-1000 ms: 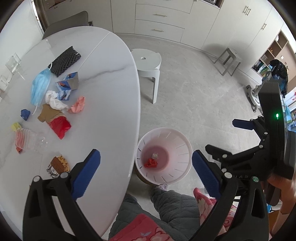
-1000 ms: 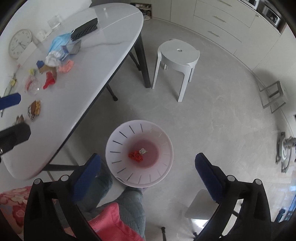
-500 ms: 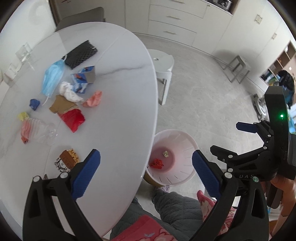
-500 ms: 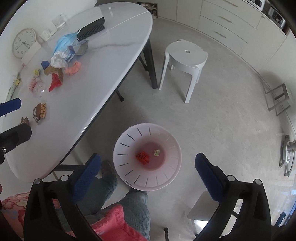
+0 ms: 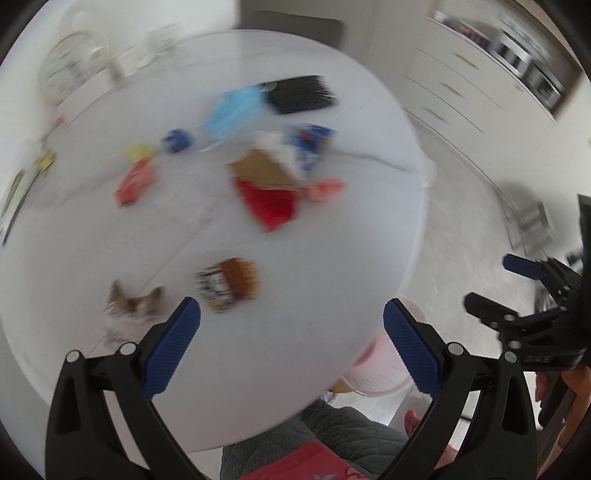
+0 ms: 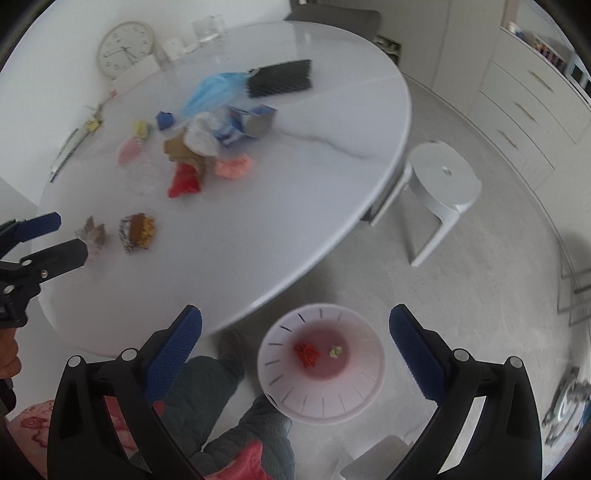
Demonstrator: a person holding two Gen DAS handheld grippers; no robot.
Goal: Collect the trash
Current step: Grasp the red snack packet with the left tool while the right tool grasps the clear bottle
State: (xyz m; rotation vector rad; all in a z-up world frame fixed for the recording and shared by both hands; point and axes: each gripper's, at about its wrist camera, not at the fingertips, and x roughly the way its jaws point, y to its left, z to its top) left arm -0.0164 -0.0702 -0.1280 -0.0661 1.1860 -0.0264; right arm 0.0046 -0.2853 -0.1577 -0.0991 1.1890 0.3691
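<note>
Several pieces of trash lie on the white oval table (image 6: 280,206): a brown snack wrapper (image 5: 227,284) (image 6: 137,230), a small crumpled wrapper (image 5: 135,301) (image 6: 92,230), a red scrap (image 5: 271,205) (image 6: 184,181), a pink scrap (image 6: 233,167), a blue face mask (image 6: 210,92). The pink waste bin (image 6: 321,397) stands on the floor by the table edge with a red scrap (image 6: 306,354) inside. My left gripper (image 5: 291,339) is open and empty above the table's near edge, just short of the snack wrapper. My right gripper (image 6: 295,350) is open and empty above the bin.
A white stool (image 6: 443,184) stands on the floor right of the table. A clock (image 6: 125,48) and glasses (image 6: 208,26) sit at the table's far edge. A black mesh pad (image 6: 279,78) lies at the back. The person's legs (image 6: 221,406) are below.
The left gripper has swung left from the bin to over the table, its view now blurred. The right gripper has drawn back and turned toward the table. Both stay open.
</note>
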